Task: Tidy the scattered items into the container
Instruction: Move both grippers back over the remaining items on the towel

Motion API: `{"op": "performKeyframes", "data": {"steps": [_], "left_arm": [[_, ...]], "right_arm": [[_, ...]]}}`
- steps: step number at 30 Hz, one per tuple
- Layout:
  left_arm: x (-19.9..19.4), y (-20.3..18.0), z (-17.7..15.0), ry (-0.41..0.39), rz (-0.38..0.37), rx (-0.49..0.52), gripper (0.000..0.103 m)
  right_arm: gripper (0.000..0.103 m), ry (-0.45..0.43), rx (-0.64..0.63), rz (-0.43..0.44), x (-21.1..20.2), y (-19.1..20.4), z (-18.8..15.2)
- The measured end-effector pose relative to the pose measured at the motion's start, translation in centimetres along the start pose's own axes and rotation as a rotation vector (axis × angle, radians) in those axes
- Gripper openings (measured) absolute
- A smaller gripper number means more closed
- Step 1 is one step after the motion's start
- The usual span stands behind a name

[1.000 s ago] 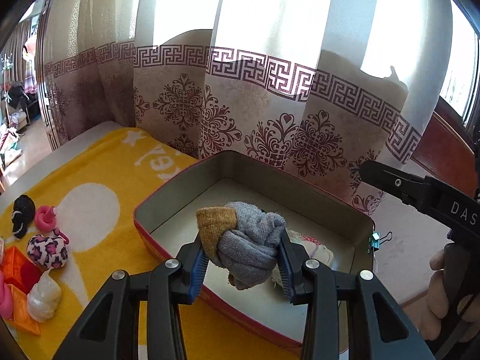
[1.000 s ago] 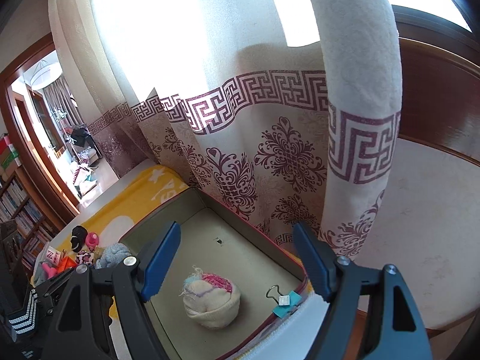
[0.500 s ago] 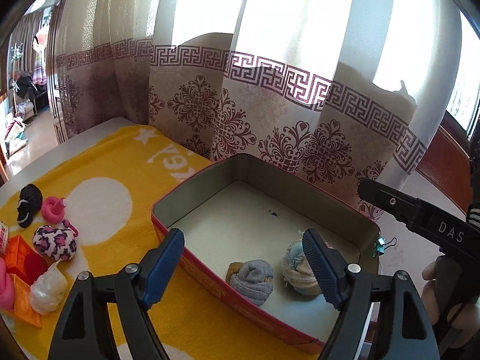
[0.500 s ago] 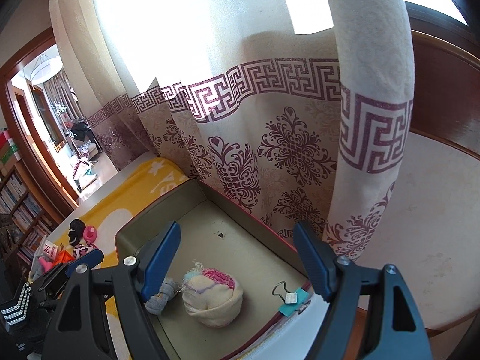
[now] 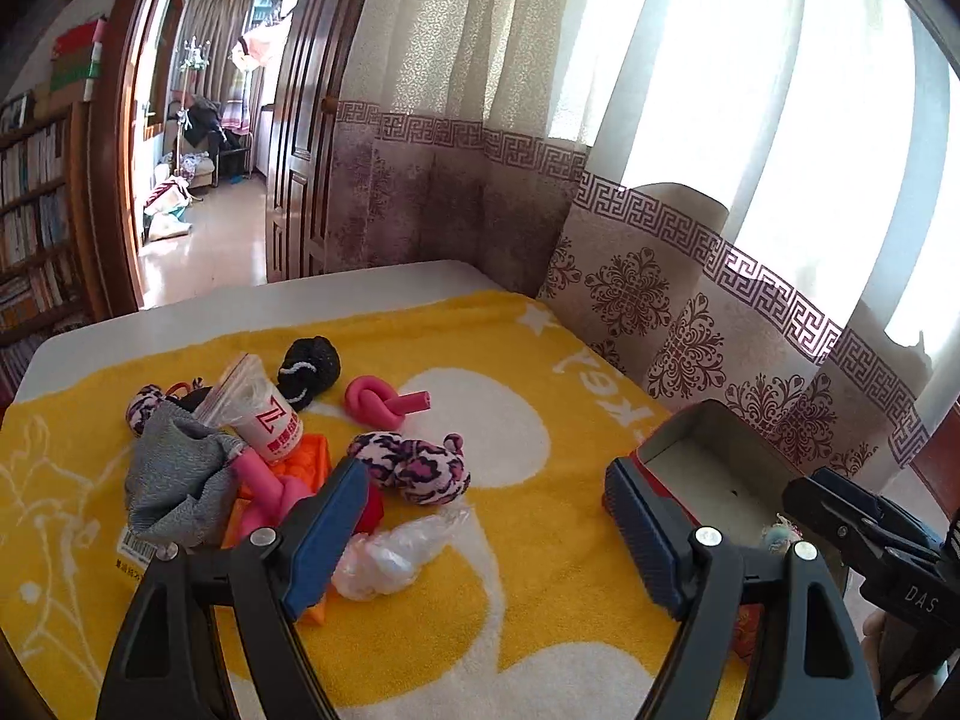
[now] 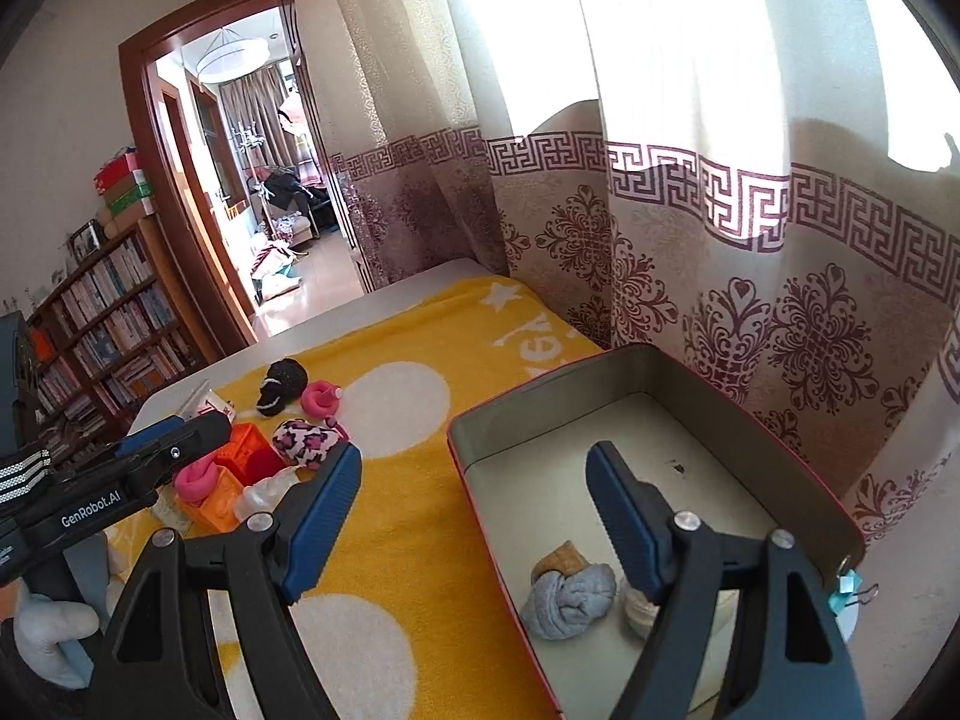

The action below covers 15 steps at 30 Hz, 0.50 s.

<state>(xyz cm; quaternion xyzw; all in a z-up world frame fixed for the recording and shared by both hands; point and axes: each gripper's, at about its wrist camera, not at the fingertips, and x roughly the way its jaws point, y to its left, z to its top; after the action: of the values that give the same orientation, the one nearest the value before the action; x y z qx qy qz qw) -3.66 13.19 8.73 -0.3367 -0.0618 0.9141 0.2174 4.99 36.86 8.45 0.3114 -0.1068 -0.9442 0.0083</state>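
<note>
Judging by looks, the leopard-print roll [image 5: 414, 467] is soft, light cloth that should squash without slipping; a grip across its fat middle seems best. It lies on the yellow towel [image 5: 540, 576] just beyond the tip of the left gripper's [image 5: 486, 534] left finger, outside the gap. Both grippers stand open, holding nothing. The tin [image 6: 774, 456] sits under the right gripper [image 6: 474, 519], its right finger over the grey sock ball [image 6: 567, 600] inside.
</note>
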Motion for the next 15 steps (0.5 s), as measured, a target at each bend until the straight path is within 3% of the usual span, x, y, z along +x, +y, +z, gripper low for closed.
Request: {"op": "performKeyframes", "data": {"steps": [3,7,11,15], "left_arm": [[-1.7,4.3,-0.1,-0.030,0.065,-0.057,0.083],[-3.2,9.4,-0.7,-0.040,0.158,-0.112,0.083],[-3.8,13.8,-1.9,-0.039,0.186,-0.207,0.083],[-3.7,16.2,-3.0,-0.030,0.205,-0.238,0.083]], "right_arm": [[0.081,0.046,-0.028,0.078,1.8,2.8,-0.1],[0.081,0.081,-0.097,0.120,3.7,6.2,-0.6],[0.081,0.141,-0.137,0.160,5.8,8.4,-1.4],[0.081,0.199,-0.144,0.179,7.6,9.6,-2.0]]}}
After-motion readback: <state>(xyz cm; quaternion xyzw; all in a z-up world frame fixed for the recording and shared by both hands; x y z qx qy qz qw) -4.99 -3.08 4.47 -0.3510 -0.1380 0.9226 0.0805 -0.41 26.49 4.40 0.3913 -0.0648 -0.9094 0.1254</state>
